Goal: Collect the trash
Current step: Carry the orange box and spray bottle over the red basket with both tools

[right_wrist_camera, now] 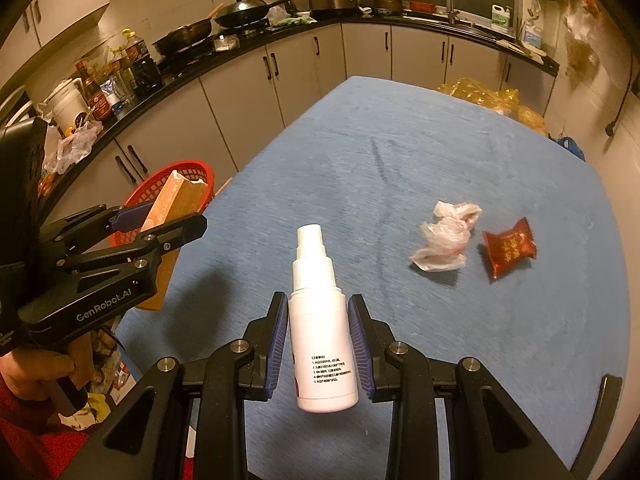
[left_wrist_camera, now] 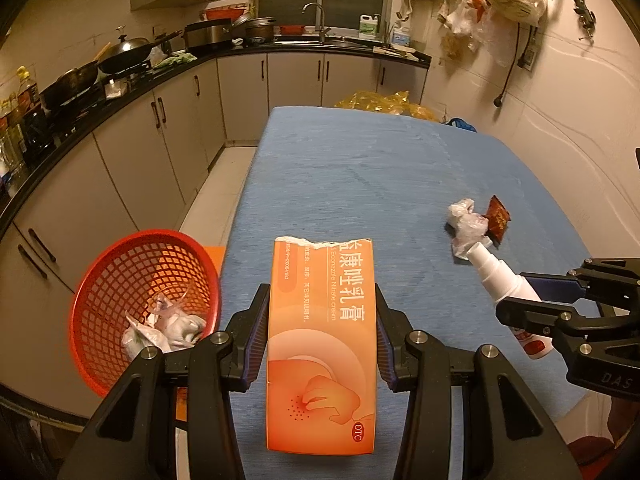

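Item one: I am holding the torn orange carton (left_wrist_camera: 322,344), light and crushable, with the left gripper (left_wrist_camera: 322,340) jaws part-open and pressing its long sides over the desk (left_wrist_camera: 360,168) beside the red basket (left_wrist_camera: 100,280); it is reading "Econazole Nitrate cream" and "OTC". Item two: I am clamping the white spray bottle (right_wrist_camera: 322,344), stiff, smooth and probably slippery, at mid-body in the right gripper (right_wrist_camera: 322,344); its print is too small, and the left tool is showing "GenRobot.AI".
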{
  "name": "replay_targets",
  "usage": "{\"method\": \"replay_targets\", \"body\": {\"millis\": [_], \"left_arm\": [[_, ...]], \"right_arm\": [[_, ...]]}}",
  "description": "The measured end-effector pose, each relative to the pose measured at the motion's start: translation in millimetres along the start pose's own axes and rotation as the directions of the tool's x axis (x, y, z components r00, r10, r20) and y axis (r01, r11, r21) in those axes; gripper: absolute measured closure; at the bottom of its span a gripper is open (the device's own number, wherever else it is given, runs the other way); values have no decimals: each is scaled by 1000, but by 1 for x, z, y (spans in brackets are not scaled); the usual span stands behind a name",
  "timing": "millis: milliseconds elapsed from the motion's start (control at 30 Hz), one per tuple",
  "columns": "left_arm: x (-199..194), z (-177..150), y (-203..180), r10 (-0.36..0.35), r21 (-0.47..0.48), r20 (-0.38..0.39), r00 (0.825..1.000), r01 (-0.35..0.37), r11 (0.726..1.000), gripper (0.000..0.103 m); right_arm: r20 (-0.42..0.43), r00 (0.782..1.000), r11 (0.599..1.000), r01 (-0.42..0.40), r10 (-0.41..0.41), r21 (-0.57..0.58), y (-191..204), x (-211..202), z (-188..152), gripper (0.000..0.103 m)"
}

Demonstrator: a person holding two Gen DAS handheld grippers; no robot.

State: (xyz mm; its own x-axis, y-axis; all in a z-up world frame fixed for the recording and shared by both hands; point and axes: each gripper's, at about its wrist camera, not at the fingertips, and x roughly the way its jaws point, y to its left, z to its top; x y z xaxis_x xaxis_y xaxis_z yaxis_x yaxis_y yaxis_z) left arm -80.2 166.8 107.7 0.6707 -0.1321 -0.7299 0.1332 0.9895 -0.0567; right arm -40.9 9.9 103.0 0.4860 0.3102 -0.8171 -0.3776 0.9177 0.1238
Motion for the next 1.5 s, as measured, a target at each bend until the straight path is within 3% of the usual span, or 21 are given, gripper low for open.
{"method": "replay_targets", "body": {"millis": [867, 1500], "left_arm": [[2, -15, 82, 79, -95, -35, 996, -82, 992, 59], [-1, -10, 183, 167, -273, -45, 985, -173, 946, 59]], "right_arm": [[-38, 997, 994, -76, 73, -83, 67, 45, 40, 70], [-69, 979, 971, -200, 193, -129, 139, 98, 108, 70]]}}
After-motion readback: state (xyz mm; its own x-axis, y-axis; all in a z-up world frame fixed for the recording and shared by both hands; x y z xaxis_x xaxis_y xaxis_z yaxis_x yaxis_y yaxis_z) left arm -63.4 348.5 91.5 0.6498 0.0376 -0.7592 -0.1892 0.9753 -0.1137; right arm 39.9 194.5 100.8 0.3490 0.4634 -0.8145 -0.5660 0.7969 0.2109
